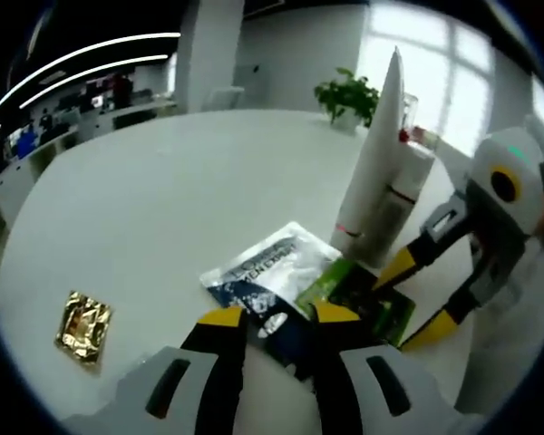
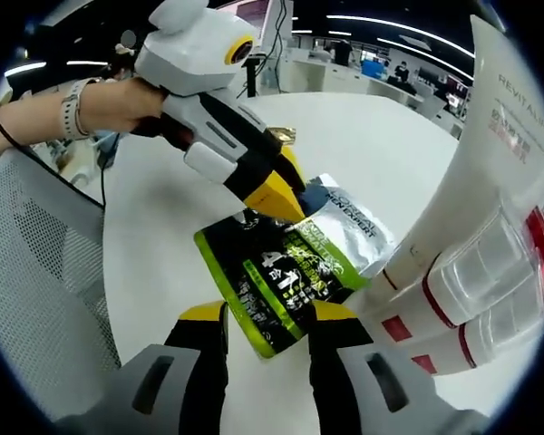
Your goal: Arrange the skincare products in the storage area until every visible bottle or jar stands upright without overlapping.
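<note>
Sachets (image 2: 290, 272) overlap flat between both grippers' spread jaws, left gripper (image 1: 276, 317) and right gripper (image 2: 267, 313), beside upright tubes (image 1: 381, 172).

Both my grippers are low, pointed toward each other. Left gripper (image 1: 270, 319) has its fingers (image 1: 223, 319) parted with nothing between them. Right gripper (image 2: 268, 317) is spread apart too, empty. My left hand (image 2: 118, 104) wraps the left handle.
</note>
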Tool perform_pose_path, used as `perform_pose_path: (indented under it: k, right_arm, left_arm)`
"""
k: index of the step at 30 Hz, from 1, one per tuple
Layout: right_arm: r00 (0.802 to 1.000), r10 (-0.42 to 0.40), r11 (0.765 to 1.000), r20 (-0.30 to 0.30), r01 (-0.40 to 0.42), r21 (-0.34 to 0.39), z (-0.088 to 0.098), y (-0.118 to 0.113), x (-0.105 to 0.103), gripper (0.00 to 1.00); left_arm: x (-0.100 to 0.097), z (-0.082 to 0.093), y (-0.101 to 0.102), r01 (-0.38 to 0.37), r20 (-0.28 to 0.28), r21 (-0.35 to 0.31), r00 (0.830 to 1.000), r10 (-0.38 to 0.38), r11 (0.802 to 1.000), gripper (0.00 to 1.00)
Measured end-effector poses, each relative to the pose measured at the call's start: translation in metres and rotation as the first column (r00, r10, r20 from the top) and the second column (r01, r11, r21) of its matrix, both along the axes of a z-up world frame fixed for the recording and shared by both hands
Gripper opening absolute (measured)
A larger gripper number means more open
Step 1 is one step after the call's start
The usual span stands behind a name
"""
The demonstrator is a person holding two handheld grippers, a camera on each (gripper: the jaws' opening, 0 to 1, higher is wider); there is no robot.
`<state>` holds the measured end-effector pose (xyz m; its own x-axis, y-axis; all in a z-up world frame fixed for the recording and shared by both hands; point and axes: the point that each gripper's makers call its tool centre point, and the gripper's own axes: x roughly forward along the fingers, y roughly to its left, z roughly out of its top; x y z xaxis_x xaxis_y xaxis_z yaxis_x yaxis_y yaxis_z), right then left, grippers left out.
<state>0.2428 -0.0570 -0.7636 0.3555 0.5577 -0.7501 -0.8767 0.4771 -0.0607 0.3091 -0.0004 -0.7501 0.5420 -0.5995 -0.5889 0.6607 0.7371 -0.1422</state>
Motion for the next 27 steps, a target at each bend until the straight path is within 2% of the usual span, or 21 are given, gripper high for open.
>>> perform_pose_path:
  k: [12,22,27]
  right_arm:
    - [1.000,-0.029,1.000,0.007,0.028,0.013,0.000,-0.003,0.007,0.32]
    - [1.000,-0.029,0.999,0.010,0.029,0.013,0.001,-0.004,0.001,0.29]
    - [0.999,-0.030,1.000,0.017,0.030,0.005,0.004,-0.007,-0.002,0.29]
  left_arm:
    - [-0.001,-0.002,0.000,-0.001,-0.012,0.006,1.000,0.001,1.000,0.22]
    - [0.004,0.009,0.000,-0.001,0.029,-0.002,1.000,0.001,1.000,0.22]
    - [0.007,0.005,0.011,-0.035,0.029,0.040,0.999,0.034,0.999,0.22]
